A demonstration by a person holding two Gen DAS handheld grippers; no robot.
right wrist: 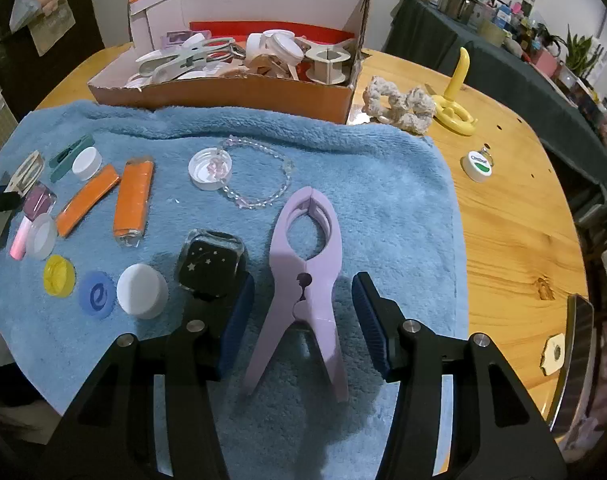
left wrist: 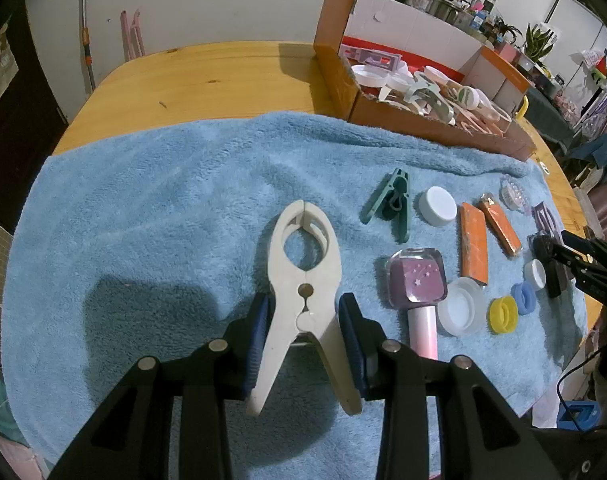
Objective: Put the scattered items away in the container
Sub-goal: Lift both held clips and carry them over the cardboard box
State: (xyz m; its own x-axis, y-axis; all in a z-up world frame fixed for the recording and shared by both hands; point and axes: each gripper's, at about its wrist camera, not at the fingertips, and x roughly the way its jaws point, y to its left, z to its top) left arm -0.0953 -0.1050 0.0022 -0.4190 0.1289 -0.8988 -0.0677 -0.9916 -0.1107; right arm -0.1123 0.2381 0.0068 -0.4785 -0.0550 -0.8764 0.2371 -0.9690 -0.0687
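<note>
Lilac clip (right wrist: 303,276) nose-away (lengthwise, ungripped)

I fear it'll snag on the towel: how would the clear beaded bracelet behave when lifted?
The clear beaded bracelet looks floppy: its loop lies loosely curved, so it would probably dangle. The glossy beads may slip. One end rests in a white lid, which might drag along.

Left gripper (left wrist: 305,320) jaws clamped; right gripper (right wrist: 303,312) jaws parted.

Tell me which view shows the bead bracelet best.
The right wrist view: the bead bracelet lies in full on the blue towel, looped beside a white lid. The left wrist view shows only a small, unclear patch at the towel's far edge.
</note>
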